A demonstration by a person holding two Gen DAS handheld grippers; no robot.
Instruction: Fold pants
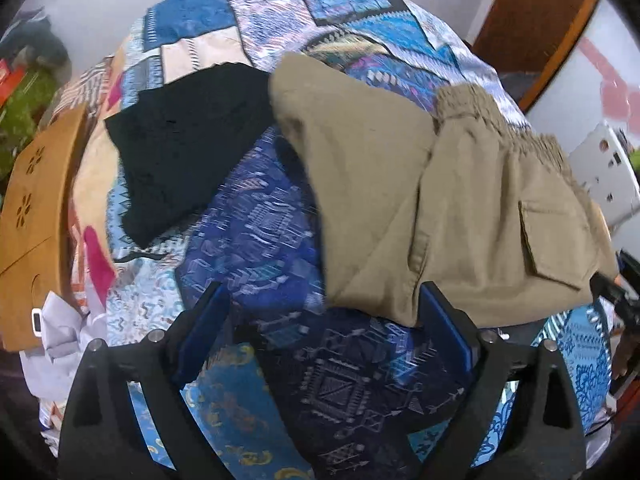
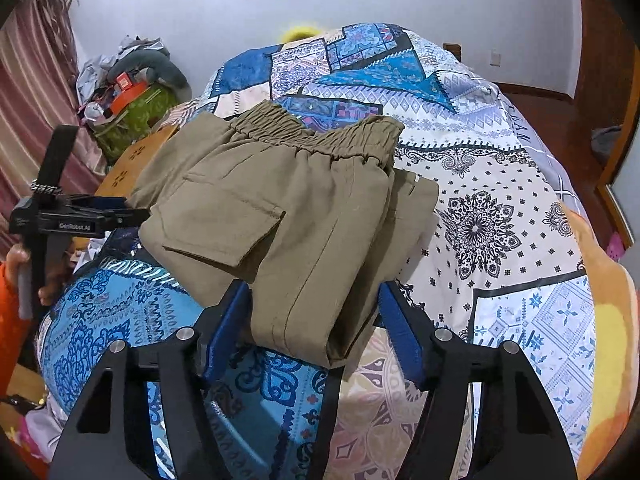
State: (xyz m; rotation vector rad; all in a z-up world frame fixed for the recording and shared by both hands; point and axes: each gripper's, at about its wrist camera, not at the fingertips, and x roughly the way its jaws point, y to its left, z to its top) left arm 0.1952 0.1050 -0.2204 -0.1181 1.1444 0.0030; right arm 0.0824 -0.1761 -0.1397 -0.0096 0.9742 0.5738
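Khaki pants (image 2: 280, 208) lie folded on a patterned bedspread (image 2: 500, 240), elastic waistband at the far end, flap pocket on top. My right gripper (image 2: 314, 320) has its blue pads on either side of the near folded edge. The cloth lies between them without bunching, so it counts as open. In the left wrist view the same pants (image 1: 460, 200) lie right of centre. My left gripper (image 1: 322, 320) is open over bare bedspread (image 1: 248, 208), and its right finger (image 1: 444, 328) is at the pants' near edge.
A black garment (image 1: 188, 152) lies folded to the left of the pants. A wooden board (image 1: 36, 220) runs along the bed's left side, with a clutter pile (image 2: 132, 88) behind it. A hand holds the left gripper's black handle (image 2: 44, 248). A wooden door frame (image 1: 532, 20) is at the right.
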